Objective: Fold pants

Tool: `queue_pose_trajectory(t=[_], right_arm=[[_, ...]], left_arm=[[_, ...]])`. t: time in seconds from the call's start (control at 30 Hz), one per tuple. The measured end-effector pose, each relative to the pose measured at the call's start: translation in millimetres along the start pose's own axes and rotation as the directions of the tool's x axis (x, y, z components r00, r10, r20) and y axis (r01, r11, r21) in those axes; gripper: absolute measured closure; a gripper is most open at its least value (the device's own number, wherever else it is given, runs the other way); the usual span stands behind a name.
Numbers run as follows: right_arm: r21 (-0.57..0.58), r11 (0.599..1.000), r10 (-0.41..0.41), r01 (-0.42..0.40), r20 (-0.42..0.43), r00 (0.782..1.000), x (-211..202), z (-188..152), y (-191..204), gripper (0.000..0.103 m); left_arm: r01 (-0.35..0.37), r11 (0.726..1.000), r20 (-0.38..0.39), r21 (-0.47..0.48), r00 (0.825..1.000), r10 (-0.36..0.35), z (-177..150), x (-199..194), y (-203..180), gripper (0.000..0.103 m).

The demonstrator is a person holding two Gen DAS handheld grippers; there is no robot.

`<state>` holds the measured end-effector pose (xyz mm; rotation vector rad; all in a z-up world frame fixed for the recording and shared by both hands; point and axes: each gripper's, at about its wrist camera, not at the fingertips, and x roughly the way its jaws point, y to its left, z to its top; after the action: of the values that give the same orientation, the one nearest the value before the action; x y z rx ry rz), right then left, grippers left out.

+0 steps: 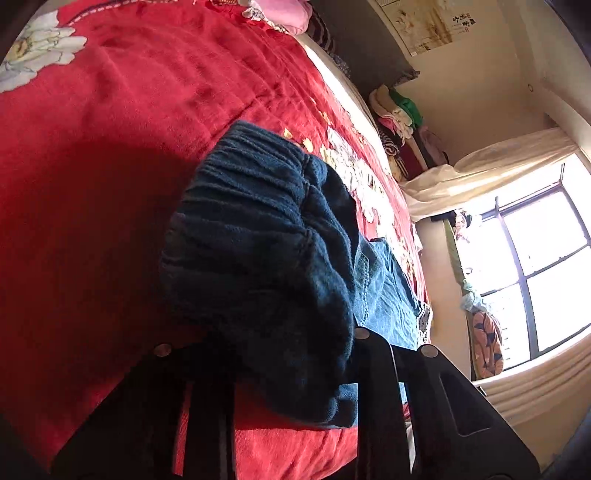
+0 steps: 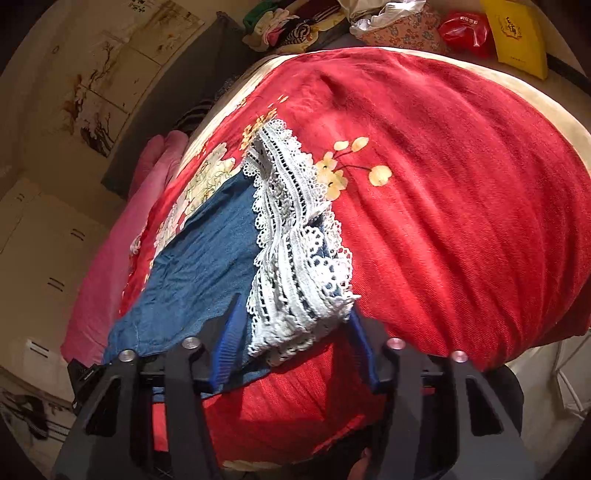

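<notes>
The pants are blue denim with an elastic waist and white lace hems, and they lie on a red flowered blanket (image 1: 110,147). In the left wrist view the dark gathered waistband (image 1: 258,240) bunches up between the black fingers, with my left gripper (image 1: 291,369) shut on it. A lighter denim leg (image 1: 388,288) trails away to the right. In the right wrist view the lace hem (image 2: 291,229) fills the gap between the blue pads (image 2: 229,339), and my right gripper (image 2: 295,314) is shut on it. The denim leg (image 2: 207,251) stretches off to the left.
The blanket (image 2: 443,184) covers a bed. A pink cloth (image 2: 122,251) lies along its left side. Piled clothes (image 1: 399,110) sit past the bed's edge near a bright window (image 1: 535,266). A red bag (image 2: 465,31) and a yellow bag (image 2: 517,33) lie beyond the far edge.
</notes>
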<state>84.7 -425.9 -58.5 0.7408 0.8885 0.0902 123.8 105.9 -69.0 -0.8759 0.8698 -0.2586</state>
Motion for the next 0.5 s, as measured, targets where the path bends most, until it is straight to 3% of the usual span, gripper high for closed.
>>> queue_pose_trajectory(t=[0.13,0.2,0.37,0.5], right_arm=[[-0.085,0.996,-0.033,0.039,0.078,0.996,-17.1,-2.3,16.2,0.078],[-0.11,0.992,-0.06,0.068,0.074,0.995,-18.5,-4.2,20.2,0.078],[-0.117,0.985,-0.126,0.127,0.019,0.992,0.1,-18.6,11.2,0.078],[-0.098,0.988,-0.116,0.117,0.014,0.993,1.7,-20.2,6.6,0.078]], left_arm=[[-0.064,0.993,0.049,0.095,0.997,0.059,-2.5,-24.3,-15.4,0.09],[-0.116,0.982,0.069,0.148,0.992,0.106,-5.9,-32.1,-18.2,0.09],[-0.191,0.971,0.052,0.143,0.981,0.186,-13.9,-25.6,1.6,0.087],[-0.177,0.975,0.046,0.133,0.984,0.172,-13.1,-26.5,9.8,0.081]])
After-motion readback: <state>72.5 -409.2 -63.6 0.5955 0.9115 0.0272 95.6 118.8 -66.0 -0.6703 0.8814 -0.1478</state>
